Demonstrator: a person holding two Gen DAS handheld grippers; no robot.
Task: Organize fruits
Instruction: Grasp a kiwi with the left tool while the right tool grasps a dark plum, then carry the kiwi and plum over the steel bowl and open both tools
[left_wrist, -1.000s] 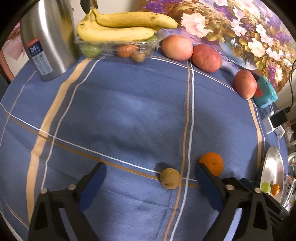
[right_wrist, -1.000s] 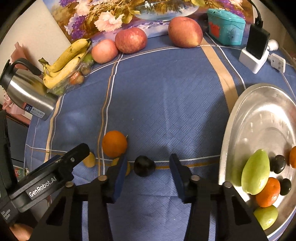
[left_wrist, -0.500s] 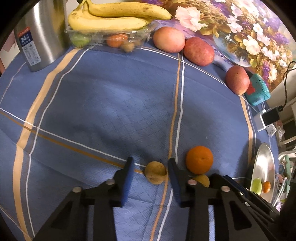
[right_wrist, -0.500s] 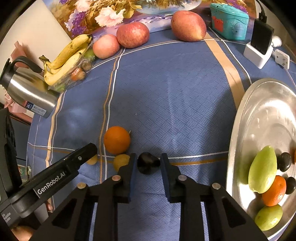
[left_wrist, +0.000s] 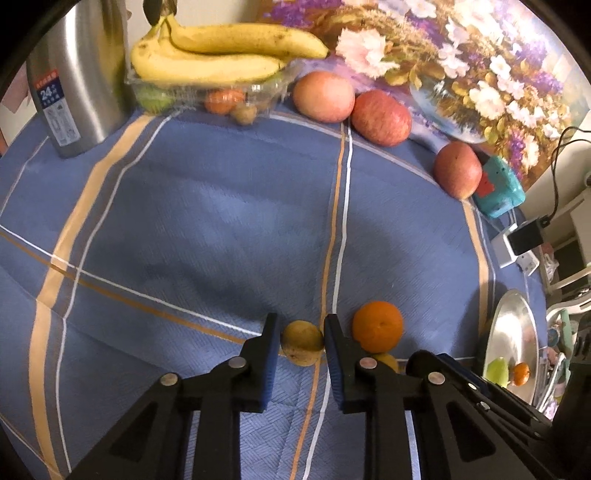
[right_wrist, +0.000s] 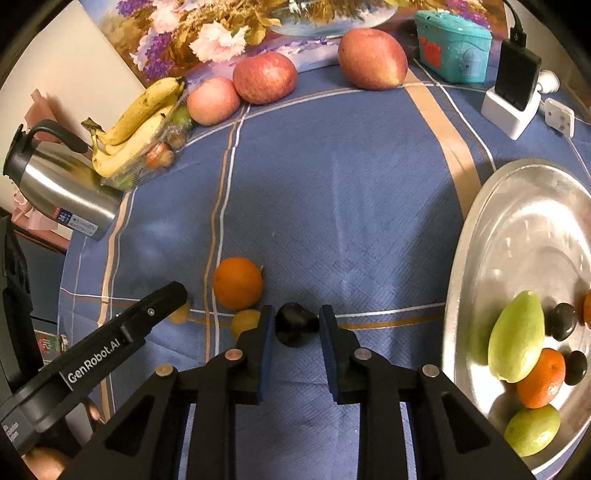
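My left gripper (left_wrist: 300, 334) is shut on a small brownish-yellow fruit (left_wrist: 302, 342) low over the blue cloth. An orange (left_wrist: 377, 325) sits just to its right, with a small yellow fruit (left_wrist: 387, 360) below it. My right gripper (right_wrist: 297, 325) is shut on a dark plum (right_wrist: 294, 328). In the right wrist view the orange (right_wrist: 237, 283) and the yellow fruit (right_wrist: 245, 322) lie just left of it. The metal plate (right_wrist: 517, 229) at the right holds green fruits, oranges and dark plums.
At the far edge stand a steel thermos (left_wrist: 79, 74), bananas (left_wrist: 218, 51) on a clear box of fruit, three red apples (left_wrist: 381, 117), a teal box (right_wrist: 453, 46) and a charger (right_wrist: 514, 88). The left gripper's body (right_wrist: 96, 350) shows at the lower left of the right wrist view.
Both grippers went from wide open to shut: the left one onto the brownish-yellow fruit, the right one onto the dark plum. Both moved slightly forward.
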